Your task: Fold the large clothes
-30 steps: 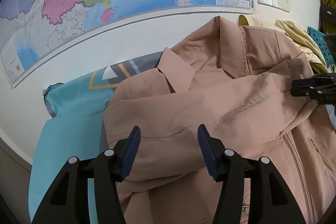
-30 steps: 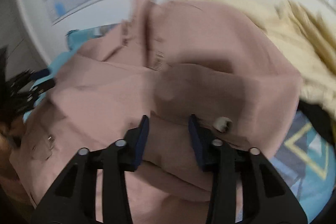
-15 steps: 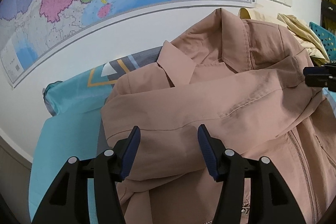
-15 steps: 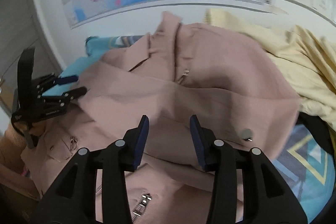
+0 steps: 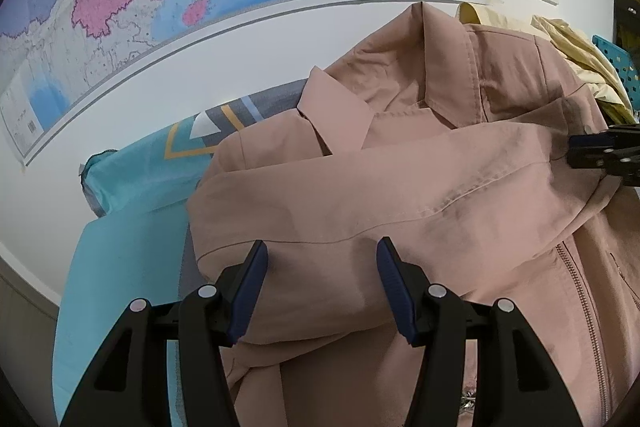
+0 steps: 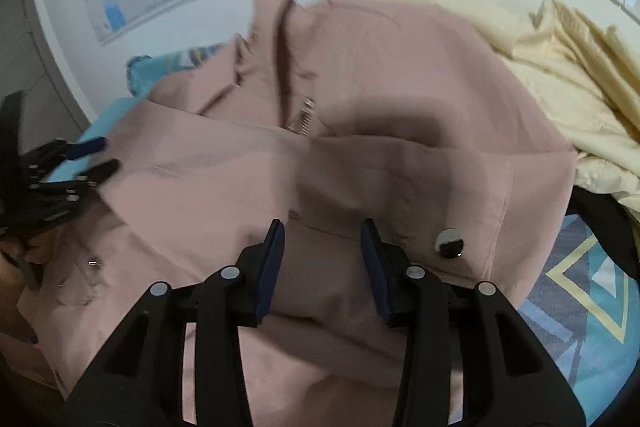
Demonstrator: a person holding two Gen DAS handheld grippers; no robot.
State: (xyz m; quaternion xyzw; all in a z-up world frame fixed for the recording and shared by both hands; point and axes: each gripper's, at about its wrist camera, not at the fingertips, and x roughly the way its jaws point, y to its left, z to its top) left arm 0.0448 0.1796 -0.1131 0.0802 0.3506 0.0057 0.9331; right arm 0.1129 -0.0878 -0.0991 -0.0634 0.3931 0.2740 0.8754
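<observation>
While the pink jacket point(image 5: 400, 187) lies on the blue bedspread point(image 5: 120, 247) by the wall, one sleeve point(image 6: 280, 179) folded across, both hand-held grippers, left point(image 5: 322, 263) and right point(image 6: 322, 245), hover apart, empty; the right has just been opening. Next: grasp the hem.

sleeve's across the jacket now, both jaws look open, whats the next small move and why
Probably bring the right gripper down to grasp the other sleeve on its side and fold it across too. The first sleeve already lies across the pink jacket, and both grippers hang open above the cloth, the right jaws having just opened with nothing between them; the left gripper holds nothing.
</observation>
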